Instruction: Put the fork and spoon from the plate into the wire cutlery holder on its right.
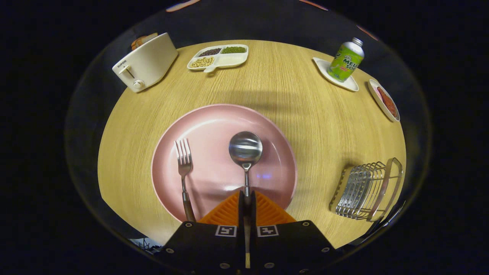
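Note:
A round pink plate [214, 126] lies on the wooden table just ahead of my fingers. A metal spoon [245, 149] points away from me, its bowl over the plate's middle and its handle running back between my fingers. My gripper [247, 198] is shut on the spoon's handle, both fingers pressed against it. A fork [184, 168] with a dark handle lies on the plate to the left of the spoon, tines pointing away. The wire cutlery holder [365, 189] stands on the table to the right of the plate.
A white toaster [147, 63] sits at the far left. Beside it is a divided dish [218, 57] of beans. At the far right a green bottle [345, 61] stands on a white saucer [332, 74], with a small dish [385, 100] of red food beyond.

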The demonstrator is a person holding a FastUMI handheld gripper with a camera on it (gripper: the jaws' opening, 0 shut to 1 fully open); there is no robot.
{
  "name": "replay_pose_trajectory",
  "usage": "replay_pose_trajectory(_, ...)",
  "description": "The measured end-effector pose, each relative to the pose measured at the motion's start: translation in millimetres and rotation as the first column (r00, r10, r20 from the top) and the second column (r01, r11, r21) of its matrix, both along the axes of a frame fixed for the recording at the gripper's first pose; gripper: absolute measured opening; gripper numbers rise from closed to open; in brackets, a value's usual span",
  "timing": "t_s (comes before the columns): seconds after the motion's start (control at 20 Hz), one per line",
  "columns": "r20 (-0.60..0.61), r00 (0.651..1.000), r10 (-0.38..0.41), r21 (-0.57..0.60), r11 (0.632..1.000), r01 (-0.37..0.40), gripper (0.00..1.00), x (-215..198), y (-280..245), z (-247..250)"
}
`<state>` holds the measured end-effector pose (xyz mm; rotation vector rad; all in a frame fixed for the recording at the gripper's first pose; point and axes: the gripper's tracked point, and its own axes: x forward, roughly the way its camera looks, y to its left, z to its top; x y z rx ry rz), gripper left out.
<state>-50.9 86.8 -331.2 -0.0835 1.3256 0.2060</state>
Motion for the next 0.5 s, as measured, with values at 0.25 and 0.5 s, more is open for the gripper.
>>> replay_pose_trajectory(0.25,0.044,0.999,-0.025,0.041,0.999,0.023,0.05,-7.4,-13.1,37.2)
replay_pose_trajectory(0.5,0.085,0.996,-0.041,0.044,0.998,0.038,0.05,-16.0,-39.1,74.7)
